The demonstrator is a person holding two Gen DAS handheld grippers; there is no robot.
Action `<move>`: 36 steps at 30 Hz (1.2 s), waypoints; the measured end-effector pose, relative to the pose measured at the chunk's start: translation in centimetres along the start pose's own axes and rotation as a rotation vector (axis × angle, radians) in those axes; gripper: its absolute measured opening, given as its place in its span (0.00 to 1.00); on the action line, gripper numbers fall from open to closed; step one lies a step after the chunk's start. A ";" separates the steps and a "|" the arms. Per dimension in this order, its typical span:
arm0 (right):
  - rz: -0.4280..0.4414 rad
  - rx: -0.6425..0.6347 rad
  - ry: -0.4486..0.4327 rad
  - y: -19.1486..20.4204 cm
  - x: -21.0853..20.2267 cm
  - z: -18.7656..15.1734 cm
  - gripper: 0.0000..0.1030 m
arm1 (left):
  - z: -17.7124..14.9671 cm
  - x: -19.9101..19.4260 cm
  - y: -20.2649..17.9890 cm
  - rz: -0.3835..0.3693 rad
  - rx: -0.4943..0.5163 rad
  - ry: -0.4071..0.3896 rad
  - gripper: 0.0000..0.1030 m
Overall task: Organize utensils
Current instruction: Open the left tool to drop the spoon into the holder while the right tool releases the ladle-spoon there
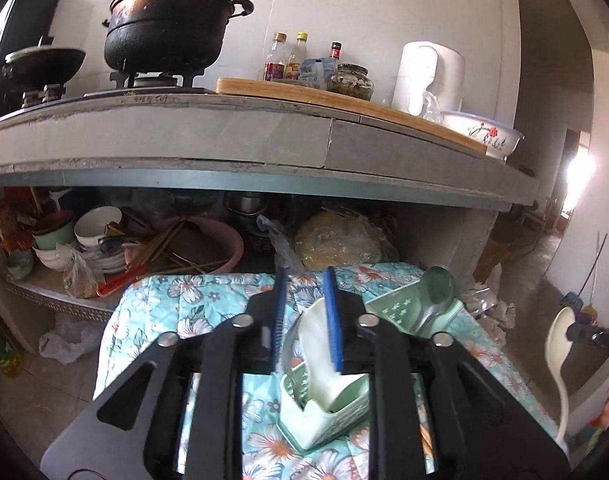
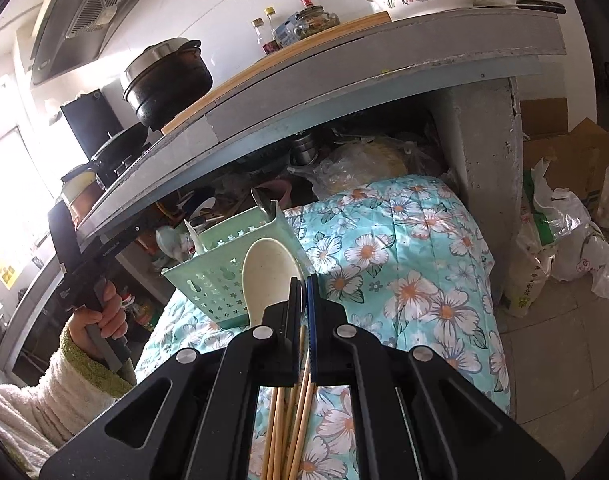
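A pale green utensil holder (image 1: 324, 412) with star cut-outs stands on a floral quilted cloth (image 1: 176, 312). A white spoon (image 1: 320, 356) sits in its near compartment and a green-and-clear spoon (image 1: 438, 288) in its far one. My left gripper (image 1: 306, 276) is open above the holder, empty. My right gripper (image 2: 302, 284) is shut on a cream rice paddle (image 2: 268, 276), held in front of the holder (image 2: 228, 268). The paddle also shows at the right of the left wrist view (image 1: 558, 344). Several bamboo chopsticks (image 2: 284, 420) lie on the cloth under my right gripper.
A grey stone counter (image 1: 224, 140) overhangs the cloth, with a black pot (image 1: 168, 24), bottles (image 1: 300, 56) and a flowered bowl (image 1: 484, 132) on it. The shelf below holds bowls (image 1: 96, 224) and bags. Plastic bags (image 2: 564, 232) and cardboard sit on the floor at right.
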State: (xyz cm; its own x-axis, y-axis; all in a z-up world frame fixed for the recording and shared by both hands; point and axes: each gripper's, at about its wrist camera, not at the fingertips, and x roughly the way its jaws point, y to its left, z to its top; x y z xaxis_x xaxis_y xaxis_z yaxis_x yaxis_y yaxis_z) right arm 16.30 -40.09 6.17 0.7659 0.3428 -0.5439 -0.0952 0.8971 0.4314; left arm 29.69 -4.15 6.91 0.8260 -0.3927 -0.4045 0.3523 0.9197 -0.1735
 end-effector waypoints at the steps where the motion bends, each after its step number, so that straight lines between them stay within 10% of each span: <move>1: -0.002 -0.002 0.000 0.0 0.0 0.0 0.03 | -0.1 -0.4 0.3 -0.017 -0.020 -0.003 0.25; 18: -0.048 -0.109 -0.250 4.7 -1.3 8.1 0.03 | -5.7 -5.4 3.0 -0.030 -0.157 0.066 0.66; 27: -0.158 -0.264 -0.380 9.7 2.9 14.0 0.03 | -10.7 -6.8 3.9 -0.036 -0.177 0.156 0.70; 36: -0.310 -0.472 -0.321 12.7 11.5 12.1 0.03 | -11.4 -7.3 4.6 -0.029 -0.162 0.144 0.71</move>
State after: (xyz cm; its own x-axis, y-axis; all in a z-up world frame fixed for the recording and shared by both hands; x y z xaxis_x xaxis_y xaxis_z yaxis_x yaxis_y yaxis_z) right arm 31.62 -28.11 14.13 0.9477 0.0140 -0.3189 -0.0528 0.9921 -0.1135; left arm 20.26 2.95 -1.14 0.7412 -0.4260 -0.5188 0.2903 0.9003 -0.3245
